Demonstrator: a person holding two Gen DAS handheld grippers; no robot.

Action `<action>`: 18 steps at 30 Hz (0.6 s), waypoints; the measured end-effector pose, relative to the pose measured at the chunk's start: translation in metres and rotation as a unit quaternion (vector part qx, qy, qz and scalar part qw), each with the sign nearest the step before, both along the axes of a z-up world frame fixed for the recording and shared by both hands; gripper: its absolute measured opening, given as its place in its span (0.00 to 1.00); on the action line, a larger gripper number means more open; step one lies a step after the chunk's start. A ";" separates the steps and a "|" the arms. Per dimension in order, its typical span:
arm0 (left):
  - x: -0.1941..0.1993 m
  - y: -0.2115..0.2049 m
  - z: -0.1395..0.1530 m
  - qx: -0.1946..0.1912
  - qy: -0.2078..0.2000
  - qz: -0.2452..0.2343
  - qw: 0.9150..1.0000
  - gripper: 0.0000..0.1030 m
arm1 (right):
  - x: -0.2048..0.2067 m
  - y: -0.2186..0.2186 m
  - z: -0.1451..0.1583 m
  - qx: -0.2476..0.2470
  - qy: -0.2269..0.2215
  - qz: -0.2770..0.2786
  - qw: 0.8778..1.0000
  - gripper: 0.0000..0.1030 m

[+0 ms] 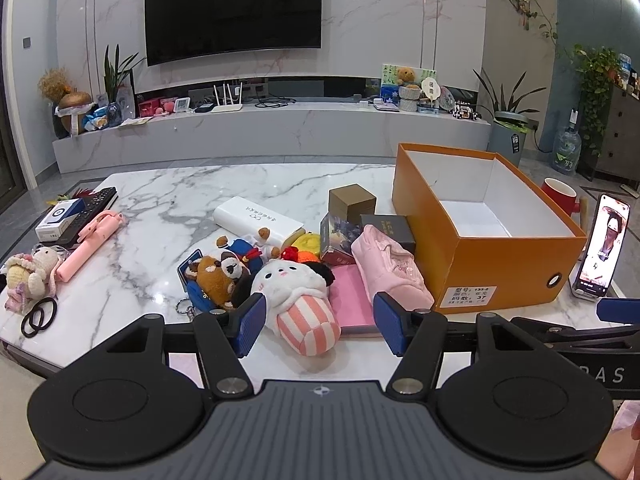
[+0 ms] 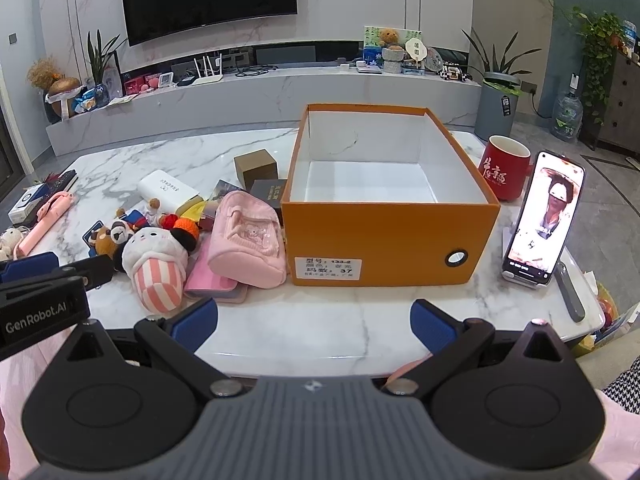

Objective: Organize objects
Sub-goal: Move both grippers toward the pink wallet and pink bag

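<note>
An open orange shoebox (image 1: 516, 264) (image 2: 384, 232) with a bare white inside stands on the marble table (image 1: 160, 208). Left of it lies a heap: a white-and-pink striped plush (image 1: 298, 300) (image 2: 154, 268), a brown plush (image 1: 214, 278), a pink pouch (image 1: 390, 270) (image 2: 248, 240), a pink wallet (image 2: 212, 280), a white power bank (image 1: 256, 220) and small dark boxes (image 1: 352, 200). My left gripper (image 1: 320, 328) is open just in front of the striped plush. My right gripper (image 2: 314, 326) is open and empty before the shoebox.
A phone on a stand (image 2: 544, 216) and a red mug (image 2: 504, 168) sit right of the box. A pink selfie stick (image 1: 90, 246), a small plush doll (image 1: 28, 272), hair ties (image 1: 38, 316) and remotes (image 1: 96, 204) lie at the table's left.
</note>
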State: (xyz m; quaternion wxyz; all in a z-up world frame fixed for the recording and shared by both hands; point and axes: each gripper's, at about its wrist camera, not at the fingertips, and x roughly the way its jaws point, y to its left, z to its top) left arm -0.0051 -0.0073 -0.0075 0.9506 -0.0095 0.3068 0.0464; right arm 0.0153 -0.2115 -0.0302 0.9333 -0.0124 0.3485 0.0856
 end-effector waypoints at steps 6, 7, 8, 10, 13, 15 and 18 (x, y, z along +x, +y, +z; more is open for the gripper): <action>0.001 0.003 -0.002 0.000 0.003 -0.006 1.000 0.69 | 0.002 0.005 -0.001 0.002 0.006 0.006 1.000 0.99; 0.001 0.004 -0.003 -0.001 0.005 -0.009 1.000 0.69 | 0.003 0.006 -0.001 0.002 0.006 0.007 1.000 0.99; 0.002 0.005 -0.003 -0.002 0.007 -0.012 1.000 0.69 | 0.003 0.007 -0.002 0.001 0.005 0.008 1.000 0.99; 0.005 0.008 -0.005 -0.001 0.013 -0.016 1.000 0.69 | 0.004 0.010 -0.002 -0.002 0.002 0.015 1.000 0.95; 0.012 0.013 -0.007 -0.010 0.023 -0.028 0.999 0.61 | 0.010 0.015 -0.004 -0.002 0.008 0.027 1.000 0.82; 0.018 0.016 -0.009 -0.024 0.029 -0.041 0.998 0.53 | 0.015 0.019 -0.007 0.003 0.017 0.038 0.999 0.72; 0.030 0.020 -0.011 -0.042 0.036 -0.062 0.997 0.43 | 0.025 0.026 -0.011 0.006 0.027 0.054 0.998 0.64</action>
